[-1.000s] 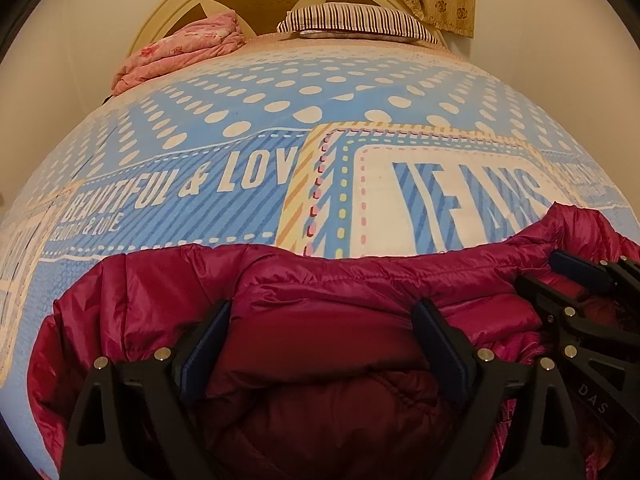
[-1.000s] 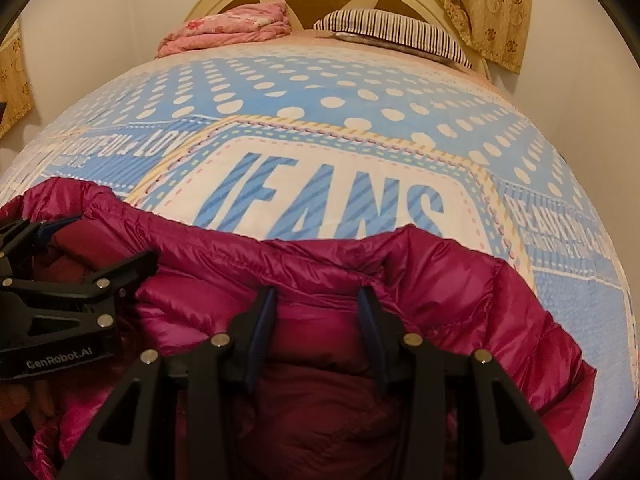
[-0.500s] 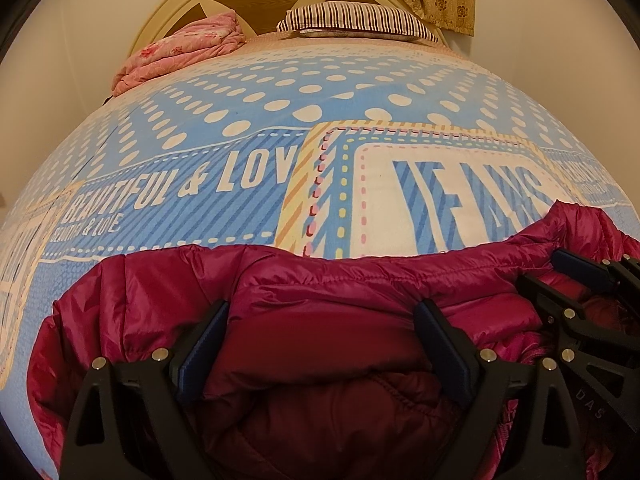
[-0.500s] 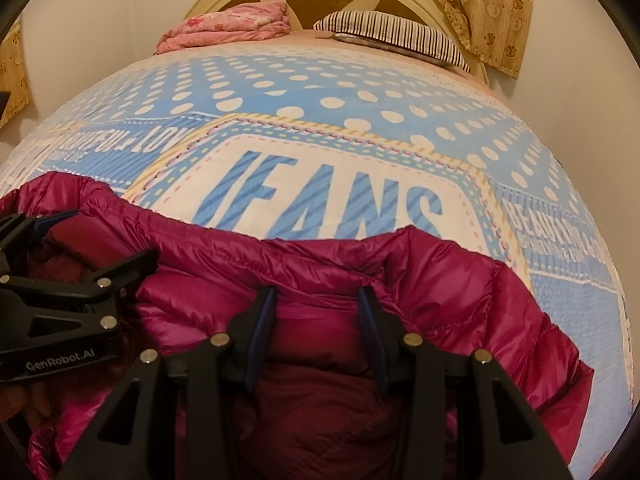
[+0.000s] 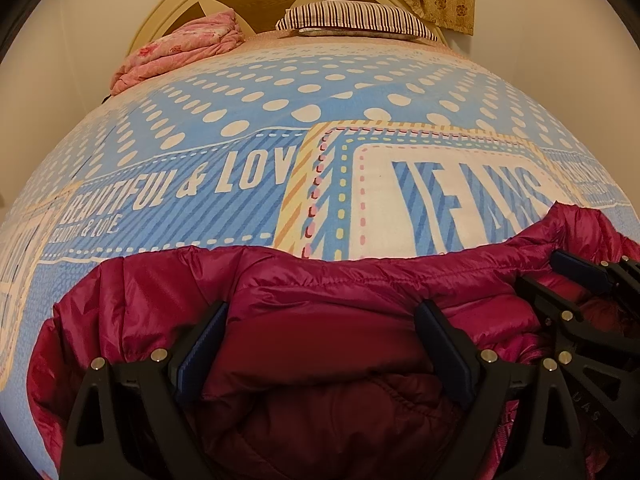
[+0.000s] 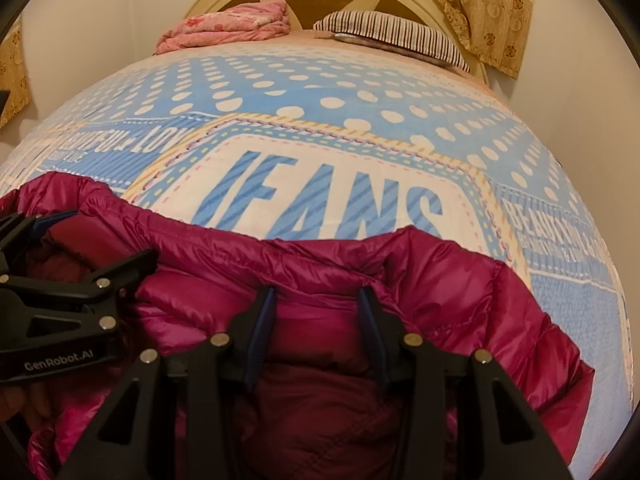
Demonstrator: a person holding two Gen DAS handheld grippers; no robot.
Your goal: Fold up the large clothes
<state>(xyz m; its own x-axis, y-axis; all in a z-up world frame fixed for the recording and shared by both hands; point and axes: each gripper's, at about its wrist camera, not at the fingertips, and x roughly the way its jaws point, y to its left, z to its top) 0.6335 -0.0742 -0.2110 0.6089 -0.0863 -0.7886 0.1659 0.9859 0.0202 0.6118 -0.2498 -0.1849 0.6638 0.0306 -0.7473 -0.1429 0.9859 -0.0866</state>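
Tongs (image 5: 322,334) tilted down over jacket (image 5: 320,280)

One jacket (image 5: 328,292), two tongs (image 5: 320,340), one pillow (image 5: 352,18).

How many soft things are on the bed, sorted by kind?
Puffy magenta jacket: 1
Striped pillow: 1
Folded pink blanket: 1
Blue printed bedspread: 1
Total: 4

Left gripper (image 5: 322,334) and right gripper (image 6: 316,322): black angular frames, blue-padded fingers (image 6: 262,328), silver screws, white "GenRobot.AI" lettering on the left.
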